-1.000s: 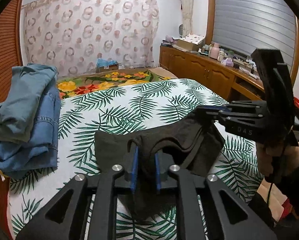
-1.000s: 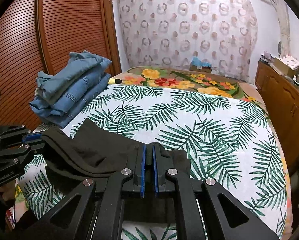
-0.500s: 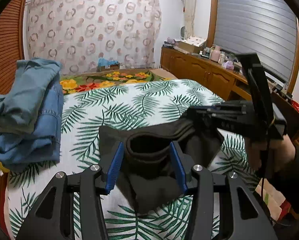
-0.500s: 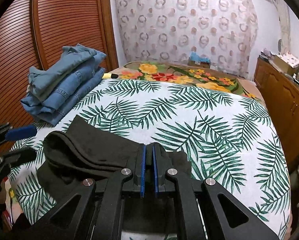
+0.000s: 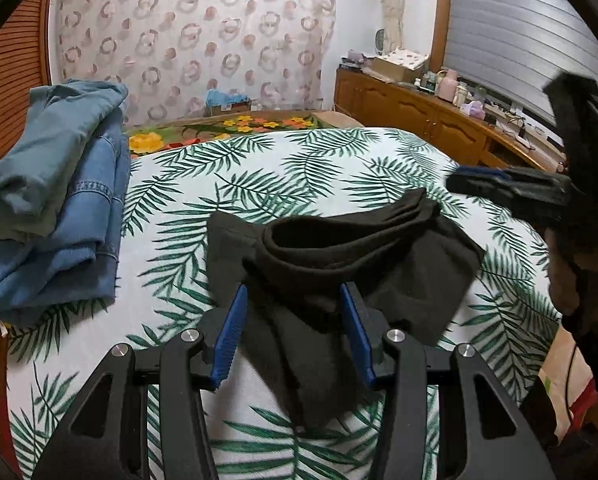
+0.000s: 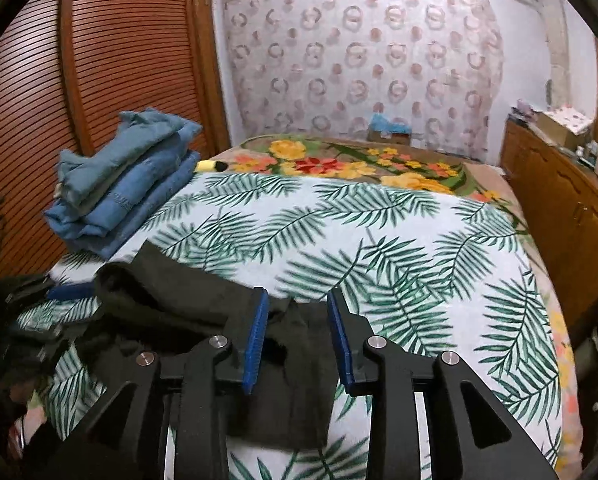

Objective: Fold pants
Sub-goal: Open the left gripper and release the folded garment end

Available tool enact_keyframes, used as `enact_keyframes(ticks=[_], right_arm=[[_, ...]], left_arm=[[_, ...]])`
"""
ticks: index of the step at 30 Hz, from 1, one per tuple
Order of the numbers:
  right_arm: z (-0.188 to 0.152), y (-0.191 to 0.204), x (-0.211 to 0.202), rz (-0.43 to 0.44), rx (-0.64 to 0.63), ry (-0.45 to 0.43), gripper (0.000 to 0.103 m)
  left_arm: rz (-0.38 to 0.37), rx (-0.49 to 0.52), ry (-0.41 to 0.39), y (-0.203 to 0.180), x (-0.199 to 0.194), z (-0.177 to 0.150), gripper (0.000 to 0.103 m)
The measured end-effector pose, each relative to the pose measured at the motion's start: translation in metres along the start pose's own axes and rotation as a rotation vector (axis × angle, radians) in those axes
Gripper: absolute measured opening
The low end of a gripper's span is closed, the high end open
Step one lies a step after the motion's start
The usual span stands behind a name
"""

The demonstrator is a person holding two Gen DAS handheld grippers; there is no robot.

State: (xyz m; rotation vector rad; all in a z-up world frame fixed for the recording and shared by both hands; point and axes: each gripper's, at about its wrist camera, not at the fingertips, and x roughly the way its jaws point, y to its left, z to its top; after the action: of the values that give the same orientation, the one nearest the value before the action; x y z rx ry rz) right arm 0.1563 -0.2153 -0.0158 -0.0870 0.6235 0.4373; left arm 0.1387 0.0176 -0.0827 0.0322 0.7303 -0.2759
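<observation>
Dark folded pants (image 5: pixel 339 264) lie on the palm-leaf bedspread (image 5: pixel 259 176), a rolled fold on top. My left gripper (image 5: pixel 293 320) is open, its blue pads either side of the near fold, holding nothing. My right gripper (image 6: pixel 297 328) is open over the other end of the pants (image 6: pixel 187 300). It also shows, blurred, at the right of the left wrist view (image 5: pixel 511 188). The left gripper's blue pad shows at the left of the right wrist view (image 6: pixel 69 292).
A stack of folded blue jeans (image 5: pixel 55 196) sits at the bed's left edge by a slatted wooden door (image 6: pixel 99 80). A floral blanket (image 6: pixel 339 164) lies at the far end. A wooden cabinet (image 6: pixel 563 208) runs along the right.
Both grippers have opened and let go of the pants, the left one first. The pants have dropped onto the bed. The right gripper has drawn back to the right.
</observation>
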Motion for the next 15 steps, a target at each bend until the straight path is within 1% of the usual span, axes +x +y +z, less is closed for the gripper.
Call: enact_keyframes(ticks=[2,6,12,15], right_arm=[[-0.006,-0.002,0.0,-0.008,-0.012,0.011,0.032],[-0.013,0.0,0.001,0.012,-0.046,0.044,0.033],[0.002,0.008,0.025,0.027,-0.108,0.106,0.033],[0.014,0.005,0.043,0.038,-0.11,0.144,0.033]], left_arm=[[0.001,-0.002,0.006,0.002,0.003,0.002,0.049],[-0.001,-0.009,0.025,0.006,0.014,0.006,0.049],[0.035,-0.003,0.062,0.01,0.031,0.013,0.049],[0.05,-0.003,0.077,0.012,0.038,0.015,0.049]])
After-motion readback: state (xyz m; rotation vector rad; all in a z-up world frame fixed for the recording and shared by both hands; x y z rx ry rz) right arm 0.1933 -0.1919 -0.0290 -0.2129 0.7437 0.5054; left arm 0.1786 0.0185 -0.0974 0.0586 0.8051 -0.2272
